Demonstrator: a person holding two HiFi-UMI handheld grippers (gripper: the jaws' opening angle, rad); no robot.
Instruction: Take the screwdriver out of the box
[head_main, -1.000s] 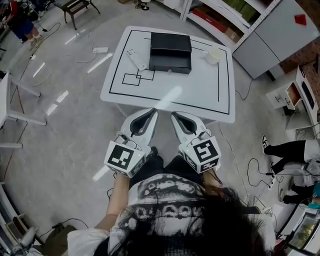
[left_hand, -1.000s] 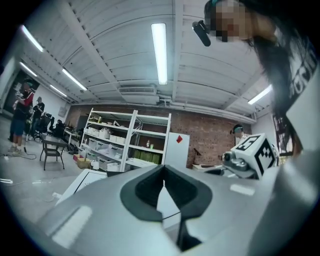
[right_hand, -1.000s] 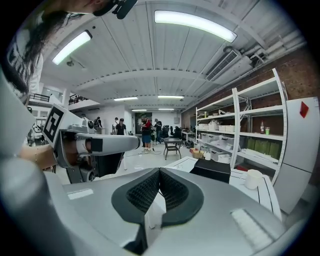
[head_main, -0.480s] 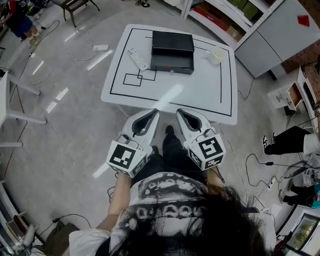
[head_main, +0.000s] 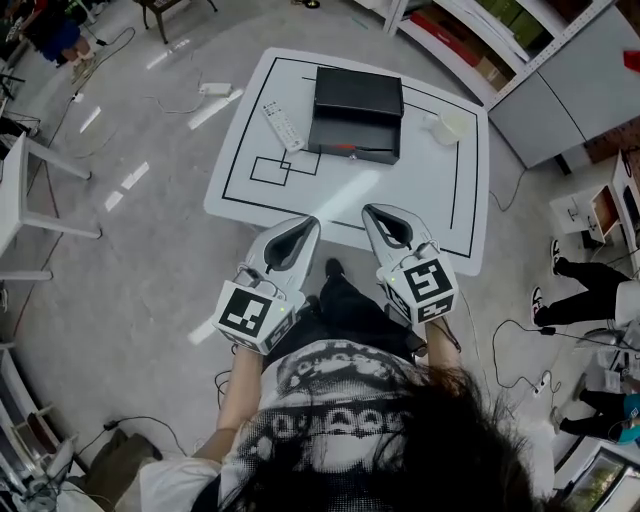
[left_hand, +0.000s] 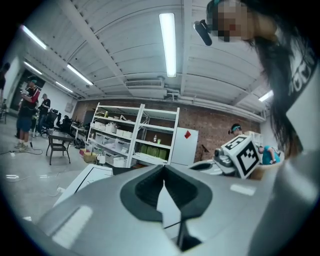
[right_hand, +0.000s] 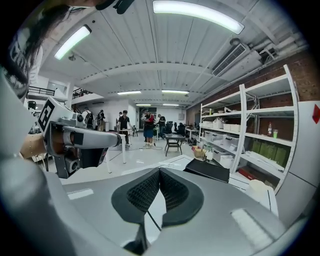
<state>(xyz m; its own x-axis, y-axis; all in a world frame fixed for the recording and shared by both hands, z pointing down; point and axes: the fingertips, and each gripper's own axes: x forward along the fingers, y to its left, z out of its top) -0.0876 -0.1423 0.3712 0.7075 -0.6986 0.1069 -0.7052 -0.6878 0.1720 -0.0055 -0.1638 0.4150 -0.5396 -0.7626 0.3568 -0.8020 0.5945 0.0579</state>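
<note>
A black box (head_main: 357, 112) sits at the far side of the white table (head_main: 430, 200), its front drawer pulled out a little with a small red spot (head_main: 345, 148) showing in it. The screwdriver itself I cannot make out. My left gripper (head_main: 312, 222) is shut and empty, its tip at the table's near edge. My right gripper (head_main: 368, 210) is shut and empty too, its tip just over that edge. In the right gripper view the closed jaws (right_hand: 159, 170) point toward the box (right_hand: 207, 170). In the left gripper view the jaws (left_hand: 163, 167) meet with nothing between them.
A white remote (head_main: 283, 125) lies left of the box and a white cup (head_main: 451, 127) stands to its right. Black lines mark the tabletop. Shelves (head_main: 480, 40) stand behind the table, another table (head_main: 30, 190) at left, and a person's legs (head_main: 580, 300) at right.
Both grippers have come forward to the table's near edge, the right one a little farther. Both stayed shut.
</note>
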